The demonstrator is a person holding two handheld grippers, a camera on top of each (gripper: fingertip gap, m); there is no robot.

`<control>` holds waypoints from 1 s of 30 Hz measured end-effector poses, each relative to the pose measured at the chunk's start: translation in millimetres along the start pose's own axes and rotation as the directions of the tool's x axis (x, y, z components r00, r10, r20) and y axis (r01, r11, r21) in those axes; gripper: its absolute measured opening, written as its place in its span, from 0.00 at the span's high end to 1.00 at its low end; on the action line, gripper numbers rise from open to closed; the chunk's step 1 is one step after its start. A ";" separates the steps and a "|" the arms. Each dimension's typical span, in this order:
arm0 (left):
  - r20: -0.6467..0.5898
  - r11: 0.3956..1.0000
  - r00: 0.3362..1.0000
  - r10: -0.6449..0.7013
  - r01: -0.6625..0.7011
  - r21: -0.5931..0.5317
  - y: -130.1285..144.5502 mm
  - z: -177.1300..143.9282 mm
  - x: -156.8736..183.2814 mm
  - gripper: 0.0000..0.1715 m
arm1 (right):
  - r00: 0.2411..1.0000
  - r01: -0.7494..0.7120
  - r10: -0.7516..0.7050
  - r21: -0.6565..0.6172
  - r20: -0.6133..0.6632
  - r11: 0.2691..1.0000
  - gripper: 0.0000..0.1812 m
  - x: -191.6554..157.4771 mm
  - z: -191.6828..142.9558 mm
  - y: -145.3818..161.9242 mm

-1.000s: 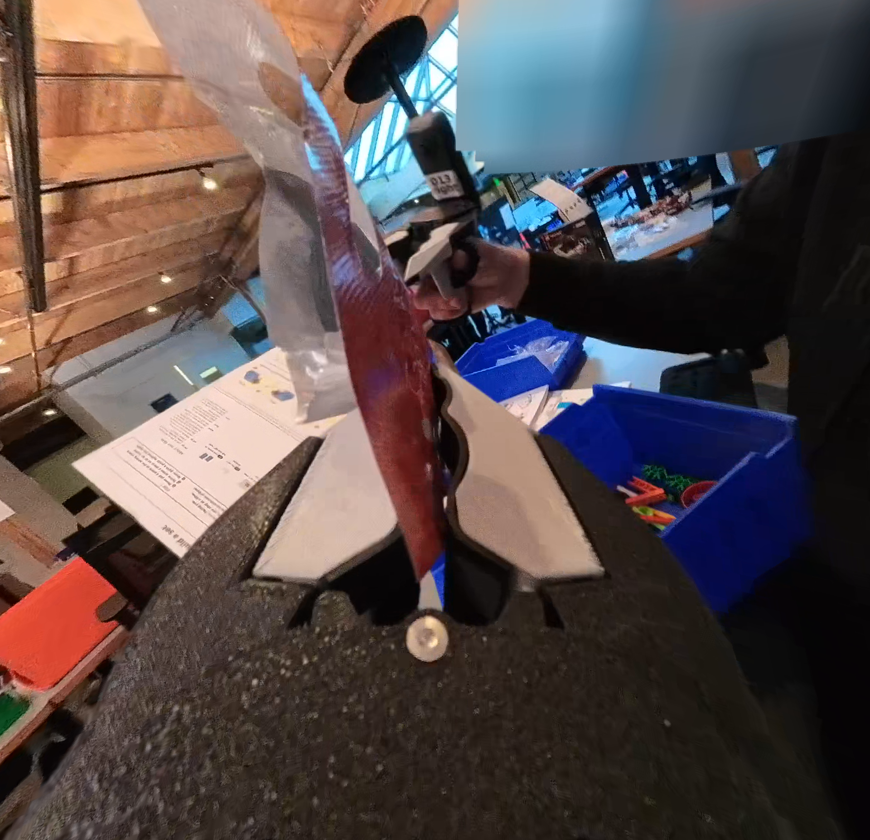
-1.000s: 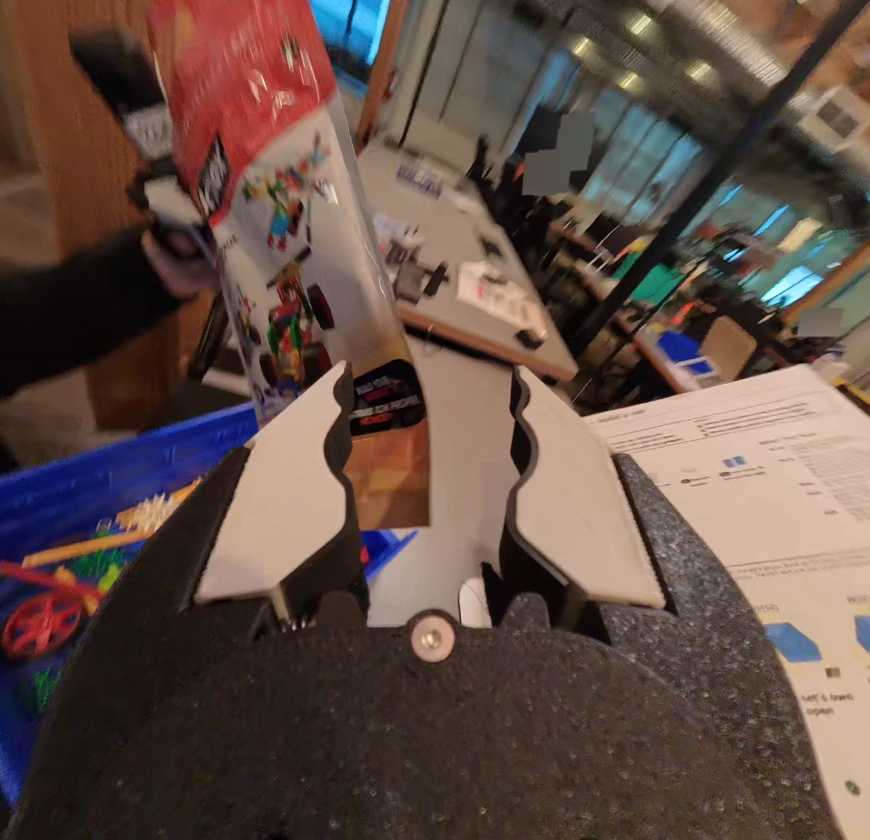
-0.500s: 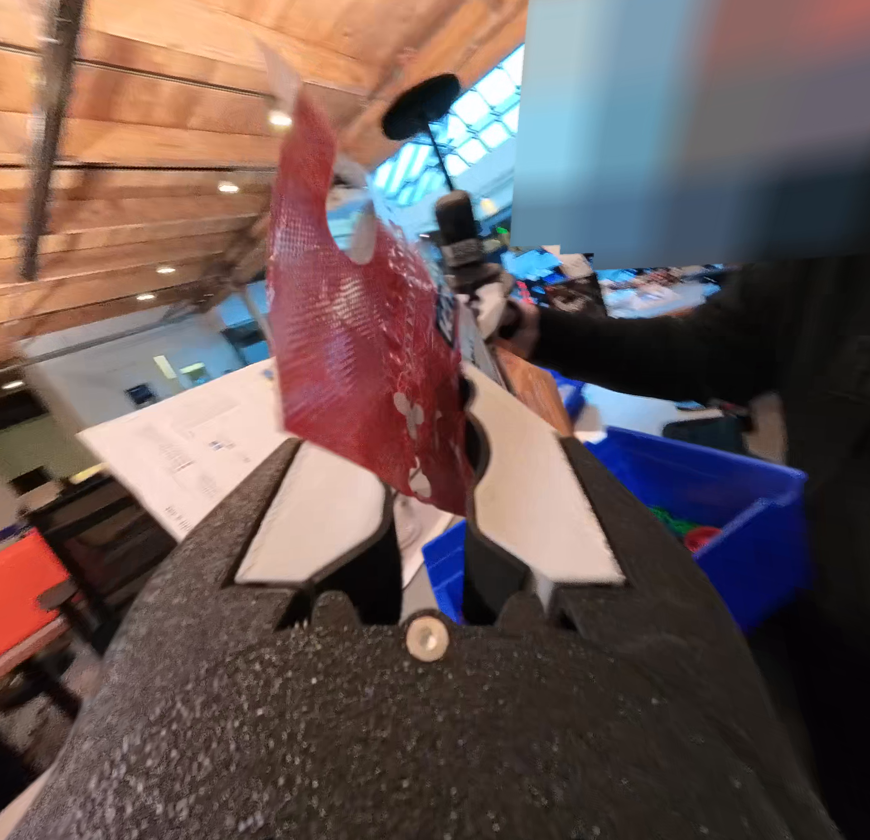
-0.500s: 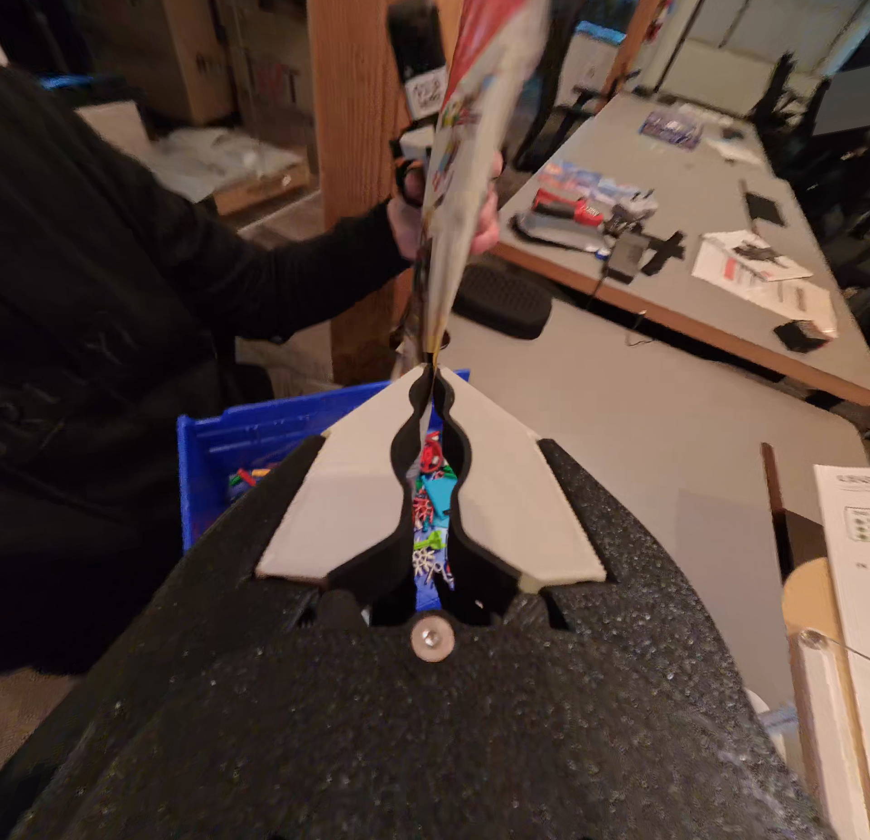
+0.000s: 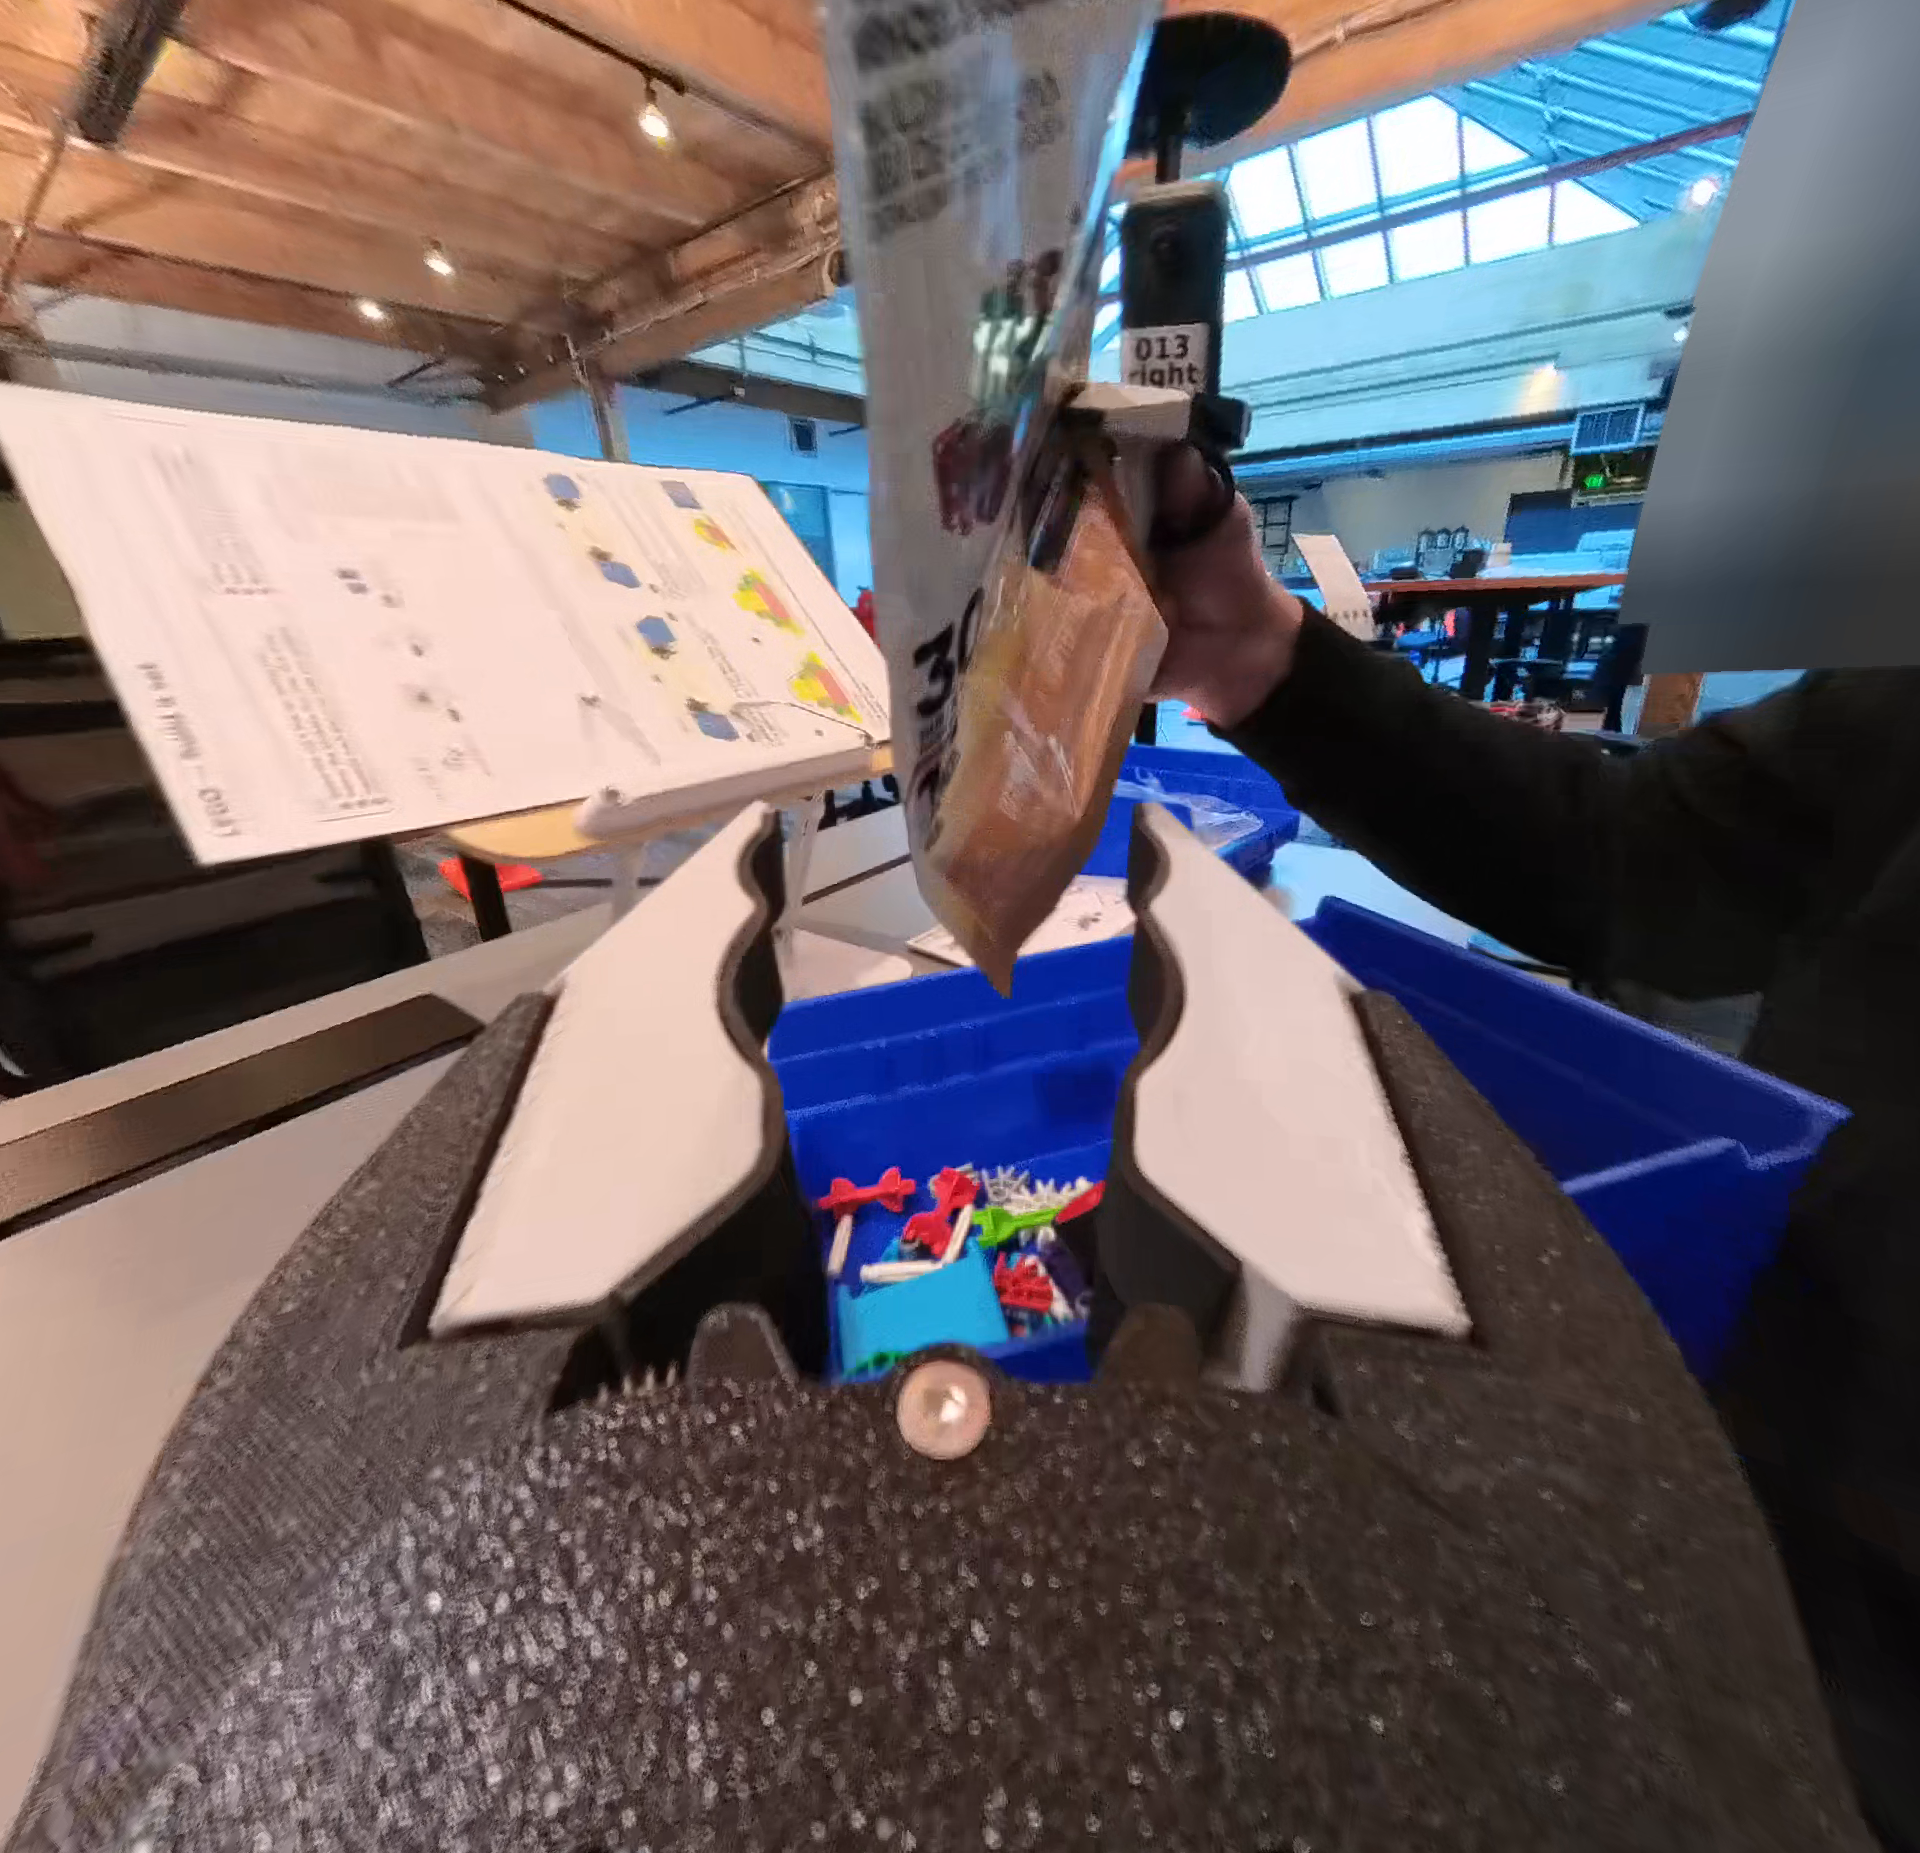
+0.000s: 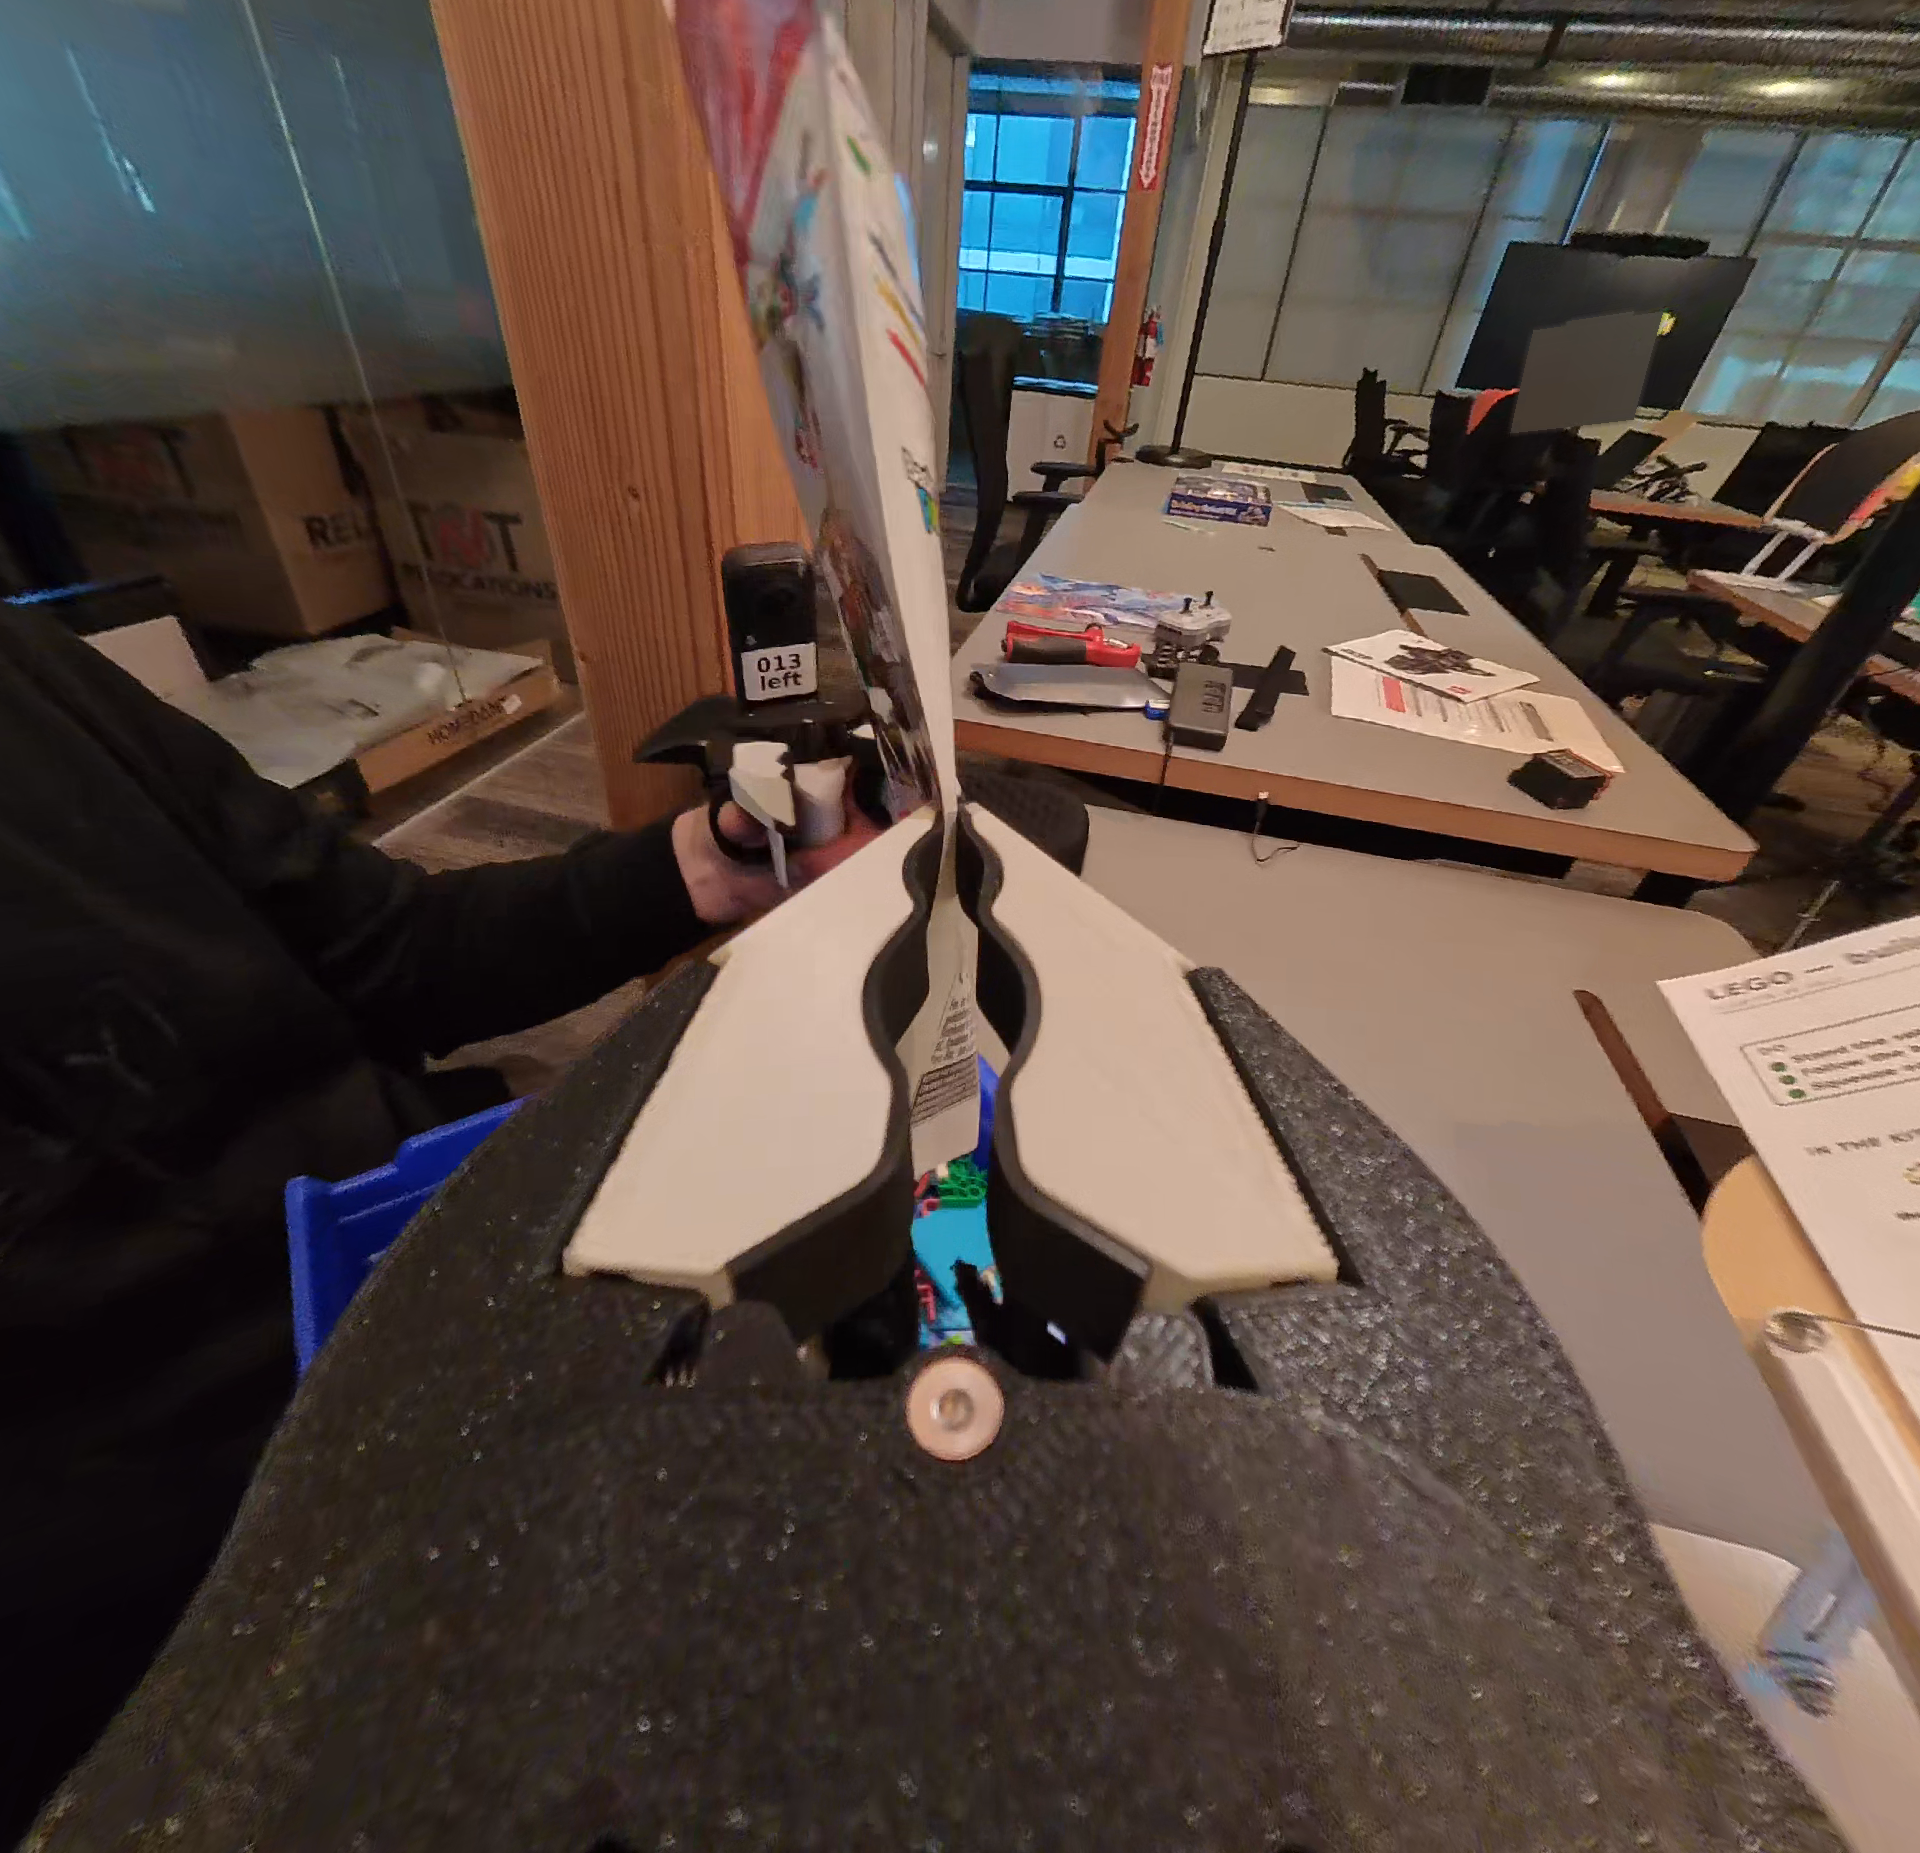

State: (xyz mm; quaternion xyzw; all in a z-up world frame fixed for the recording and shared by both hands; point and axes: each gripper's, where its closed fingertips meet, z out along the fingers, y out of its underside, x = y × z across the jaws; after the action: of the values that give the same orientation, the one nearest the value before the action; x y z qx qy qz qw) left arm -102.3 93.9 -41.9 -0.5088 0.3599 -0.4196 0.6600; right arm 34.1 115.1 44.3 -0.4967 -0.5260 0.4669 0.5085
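The right hand-held gripper [image 6: 951, 832] is clamped on a printed plastic bag [image 6: 862, 369], holding it upright above a blue bin [image 5: 1507, 1097] of small colourful toy parts [image 5: 956, 1242]. The left hand-held gripper [image 5: 951, 868] is spread wide and empty, just below the bag's hanging corner. An instruction sheet [image 5: 436, 608] stands tilted on the table [image 5: 156, 1284] nearby.

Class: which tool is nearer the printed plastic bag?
Right. The right tool is shut on the printed plastic bag; the open left tool sits just below it, not touching.
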 end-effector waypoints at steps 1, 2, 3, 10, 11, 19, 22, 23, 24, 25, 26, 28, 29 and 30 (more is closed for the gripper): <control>0.003 1.000 1.000 0.008 -0.008 0.002 -0.5 7.9 3.2 0.66 | 1.000 -0.012 0.012 0.000 0.015 1.000 1.00 -3.0 2.0 1.7; 0.002 1.000 1.000 0.009 -0.009 -0.001 -0.9 13.4 4.8 0.70 | 1.000 -0.016 0.015 0.001 0.019 1.000 1.00 -4.7 3.6 3.5; -0.012 1.000 1.000 0.008 -0.008 0.010 -3.3 16.1 7.3 0.77 | 0.999 -0.021 0.021 -0.002 0.025 1.000 1.00 -6.5 4.7 5.8; -0.138 0.993 0.986 -0.091 0.100 0.057 -10.2 9.7 15.5 1.00 | 0.992 -0.044 0.045 -0.013 0.117 0.999 1.00 -22.1 9.6 17.0; -0.144 0.993 0.985 -0.097 0.106 0.056 -10.2 8.6 15.8 1.00 | 0.994 -0.043 0.044 -0.018 0.104 0.999 1.00 -20.2 10.6 18.3; -0.164 0.996 0.984 -0.068 0.076 0.042 -13.1 3.8 18.2 1.00 | 0.989 -0.029 0.039 -0.066 0.145 0.997 1.00 -26.6 17.7 28.9; -0.169 0.998 0.984 -0.051 0.055 0.014 -6.9 7.8 21.6 1.00 | 0.989 -0.030 0.042 -0.085 0.143 0.996 1.00 -26.9 23.0 35.3; -0.165 0.998 0.985 -0.060 0.064 0.020 -7.9 7.3 20.6 1.00 | 0.991 -0.023 0.033 -0.083 0.131 0.996 1.00 -25.7 23.7 35.8; -0.156 0.998 0.986 -0.062 0.066 0.023 -8.2 6.9 19.5 1.00 | 0.993 -0.017 0.026 -0.078 0.115 0.997 1.00 -23.7 23.7 35.6; -0.155 0.998 0.986 -0.059 0.063 0.024 -8.3 6.5 20.1 1.00 | 0.993 -0.022 0.030 -0.073 0.112 0.997 1.00 -23.1 23.0 34.9; -0.153 0.998 0.987 -0.056 0.061 0.029 -9.5 5.6 20.3 1.00 | 0.995 -0.029 0.036 -0.071 0.097 0.997 1.00 -20.2 21.5 35.3; -0.129 0.998 0.990 -0.053 0.058 0.030 -10.4 3.4 16.3 1.00 | 0.997 -0.038 0.042 -0.067 0.061 0.997 1.00 -13.1 17.2 36.3; -0.123 0.998 0.991 -0.054 0.058 0.024 -10.3 3.6 15.4 1.00 | 0.998 -0.046 0.049 -0.067 0.049 0.997 1.00 -11.3 16.1 37.2; -0.121 0.998 0.991 -0.050 0.053 0.021 -10.3 5.0 15.8 1.00 | 0.998 -0.048 0.050 -0.067 0.033 0.997 1.00 -9.9 15.9 37.8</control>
State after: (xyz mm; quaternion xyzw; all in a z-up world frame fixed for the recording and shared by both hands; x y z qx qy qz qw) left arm -93.6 79.9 -31.5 -0.4836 0.3810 -0.4707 0.6320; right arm 19.9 108.1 5.2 -0.5179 -0.5376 0.4702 0.4708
